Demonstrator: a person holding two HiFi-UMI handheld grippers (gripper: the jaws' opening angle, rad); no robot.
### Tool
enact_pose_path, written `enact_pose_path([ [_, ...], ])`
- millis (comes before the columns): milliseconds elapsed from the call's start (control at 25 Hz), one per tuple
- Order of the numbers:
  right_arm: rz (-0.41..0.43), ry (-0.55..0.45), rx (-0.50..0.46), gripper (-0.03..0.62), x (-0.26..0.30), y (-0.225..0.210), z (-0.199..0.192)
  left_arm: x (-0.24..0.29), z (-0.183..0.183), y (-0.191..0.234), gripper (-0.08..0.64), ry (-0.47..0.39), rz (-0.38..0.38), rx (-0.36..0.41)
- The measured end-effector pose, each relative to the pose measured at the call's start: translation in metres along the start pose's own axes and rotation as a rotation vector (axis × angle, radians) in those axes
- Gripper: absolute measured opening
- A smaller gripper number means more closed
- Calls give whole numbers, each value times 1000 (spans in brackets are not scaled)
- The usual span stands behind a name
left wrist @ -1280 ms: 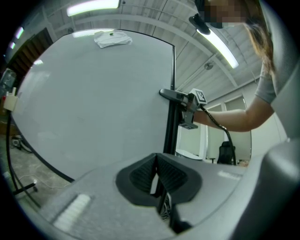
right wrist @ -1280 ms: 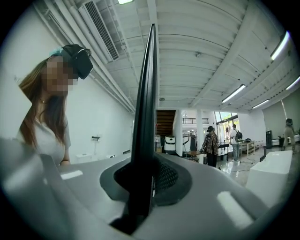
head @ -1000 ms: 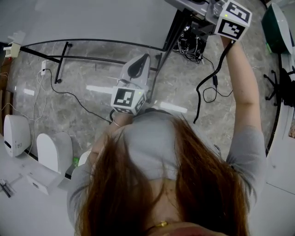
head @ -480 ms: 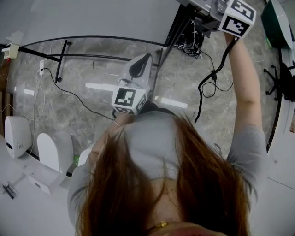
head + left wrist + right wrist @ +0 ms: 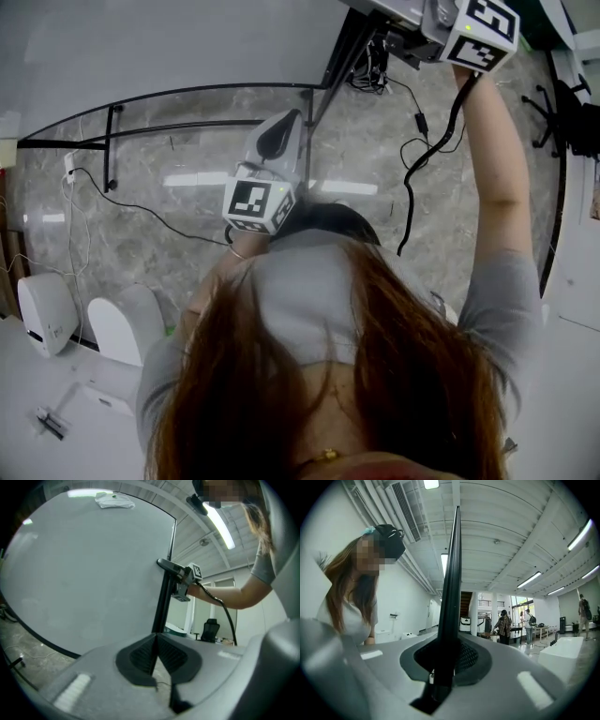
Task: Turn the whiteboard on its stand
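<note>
The whiteboard is a large pale panel in a black frame, filling the top left of the head view and most of the left gripper view. My right gripper is raised at the top right, shut on the board's black side edge, which runs edge-on between its pads. The left gripper view shows that grip too, right gripper clamped on the frame above the black upright. My left gripper hangs in front of the board, shut on nothing and touching nothing.
The stand's black floor bars lie on the marble floor at left. Cables trail under the right arm. Two white units stand at lower left, an office chair at right. Distant people and a white table lie beyond.
The board has swung, its panel now covering more of the top of the head view. The right gripper has risen with the edge. The left gripper has barely moved.
</note>
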State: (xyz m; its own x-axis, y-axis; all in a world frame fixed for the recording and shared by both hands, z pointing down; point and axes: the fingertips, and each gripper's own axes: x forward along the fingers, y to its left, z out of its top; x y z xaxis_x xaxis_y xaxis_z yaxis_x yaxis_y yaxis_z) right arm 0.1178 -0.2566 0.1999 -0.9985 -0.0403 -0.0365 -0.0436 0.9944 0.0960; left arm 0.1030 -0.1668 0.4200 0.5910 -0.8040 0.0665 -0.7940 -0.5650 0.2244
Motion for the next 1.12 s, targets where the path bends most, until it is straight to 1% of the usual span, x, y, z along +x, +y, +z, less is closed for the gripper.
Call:
enact_pose_path([
  [120,3,16,2,49,-19,3,1,6,-3,-14,2,5,9,4],
  [240,18,18,21,48,-39,7,2,20,5,-27,3,-34,45,7],
  [360,34,18,44,47,-45,5,0,31,11,-33,2,-73,76,5],
  [560,58,18,71,48,-46,0,-8,38,1,-35,2,-73,99,-16],
  [680,72,3,78,48,-79,0,-2,57,-2,-61,3,-78,117,-13],
  [800,76,-11,77,48,-115,1,2,79,-9,-89,3,-73,123,-11],
  [1000,77,-10,81,48,-121,-2,-3,92,-10,-97,3,-75,105,-4],
  [1120,76,-14,79,48,-146,-1,0,104,-10,-117,2,-77,101,10],
])
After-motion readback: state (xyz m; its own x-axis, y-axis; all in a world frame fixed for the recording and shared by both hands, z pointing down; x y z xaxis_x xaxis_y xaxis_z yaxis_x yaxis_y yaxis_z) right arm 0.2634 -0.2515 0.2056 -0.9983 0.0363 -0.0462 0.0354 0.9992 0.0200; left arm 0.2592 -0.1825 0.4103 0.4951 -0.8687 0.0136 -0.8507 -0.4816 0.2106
